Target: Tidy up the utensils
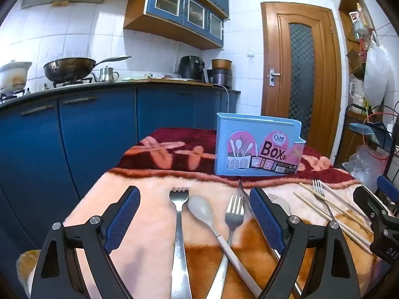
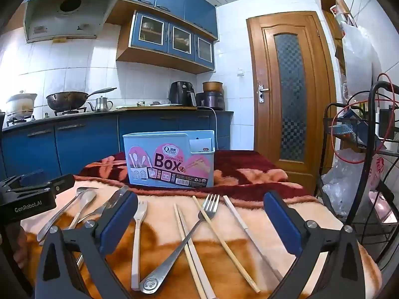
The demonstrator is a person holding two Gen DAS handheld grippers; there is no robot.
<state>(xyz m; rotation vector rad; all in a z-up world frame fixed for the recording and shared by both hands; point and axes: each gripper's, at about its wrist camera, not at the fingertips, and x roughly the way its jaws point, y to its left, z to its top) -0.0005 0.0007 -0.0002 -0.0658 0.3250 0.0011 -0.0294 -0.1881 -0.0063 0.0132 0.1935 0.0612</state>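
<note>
Between the wide-spread, empty jaws of the left gripper [image 1: 194,214] lie a steel fork [image 1: 180,224], a grey spoon [image 1: 202,208] and a second fork [image 1: 233,218], handles running back toward the camera, heads pointing at the blue utensil box [image 1: 259,147] standing upright farther along the blanket-covered table [image 1: 139,199]. The right gripper [image 2: 199,220], equally wide and holding nothing, frames a crossed heap: a fork [image 2: 199,218] lying diagonally over wooden chopsticks [image 2: 219,236]. Each hand is nearer its own cluster; the left's pieces lie apart and lengthwise, probably the easier first pick.
</note>
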